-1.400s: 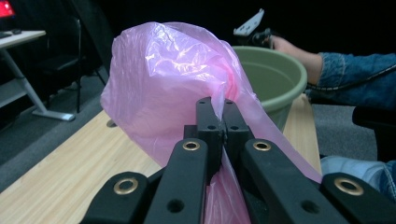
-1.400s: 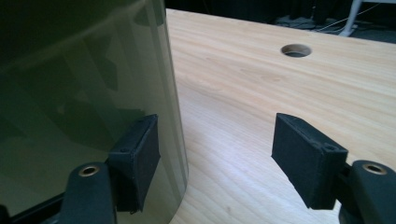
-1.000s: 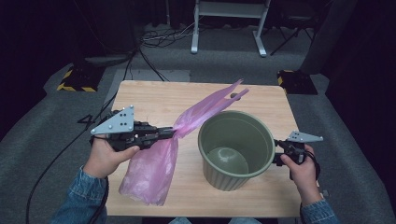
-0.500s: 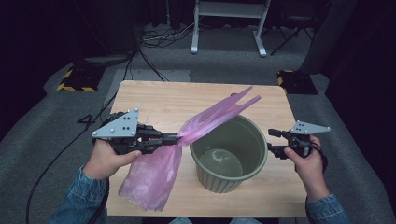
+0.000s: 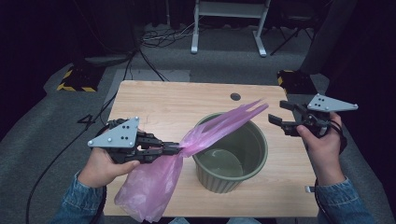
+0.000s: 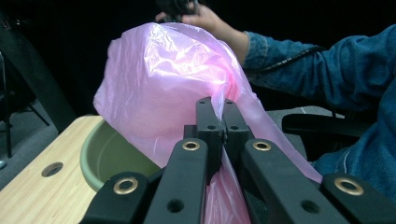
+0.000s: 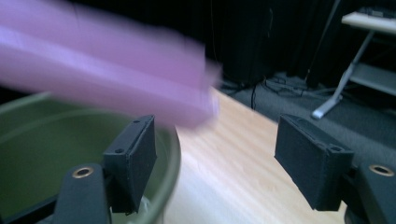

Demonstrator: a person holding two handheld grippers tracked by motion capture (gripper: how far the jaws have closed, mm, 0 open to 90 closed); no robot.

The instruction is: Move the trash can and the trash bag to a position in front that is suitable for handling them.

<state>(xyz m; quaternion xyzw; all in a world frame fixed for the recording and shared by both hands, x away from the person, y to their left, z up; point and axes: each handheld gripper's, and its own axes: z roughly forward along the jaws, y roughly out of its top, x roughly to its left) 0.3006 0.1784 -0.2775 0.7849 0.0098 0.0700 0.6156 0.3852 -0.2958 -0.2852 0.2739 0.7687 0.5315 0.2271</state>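
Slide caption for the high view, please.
Left claw pinches a pink bag stretched over the green bin; right claw open.

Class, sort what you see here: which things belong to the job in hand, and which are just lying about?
In the job:
- pink plastic bag
- green bin
- left gripper, shut on the bag
- right gripper, open

Lying about:
- floor cables
- white stand

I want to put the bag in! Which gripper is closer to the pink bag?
Left. The left gripper is shut on the pink bag. The right gripper is open, apart from it beyond the green bin.
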